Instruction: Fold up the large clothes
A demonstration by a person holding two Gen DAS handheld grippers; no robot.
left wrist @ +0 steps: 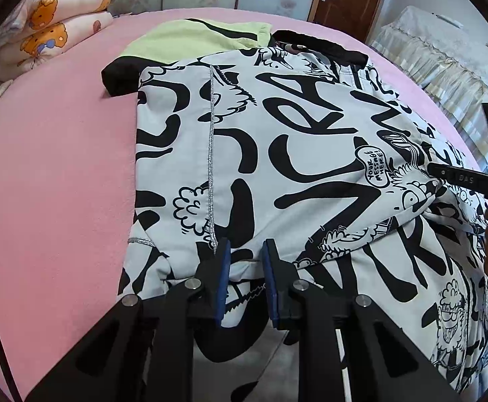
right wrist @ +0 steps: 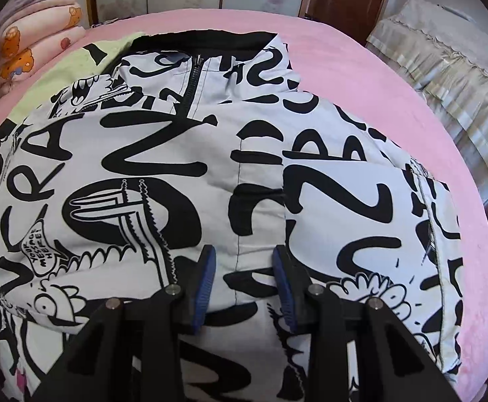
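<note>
A large white jacket with black graffiti print [left wrist: 277,140] lies spread on the pink bed, its black collar and zip at the far end [right wrist: 193,67]. My left gripper [left wrist: 245,251] is open over the jacket's near left edge, with fabric between its blue pads. My right gripper [right wrist: 244,258] is open above the jacket's middle, close to the puffy cloth. The right gripper also shows at the right edge of the left wrist view [left wrist: 458,176], resting on the jacket.
A light green garment [left wrist: 193,38] lies under the jacket's far left part. The pink bedsheet [left wrist: 50,167] spreads to the left. Folded quilts [left wrist: 50,30] are stacked at the far left. A covered piece of furniture [right wrist: 444,60] stands right of the bed.
</note>
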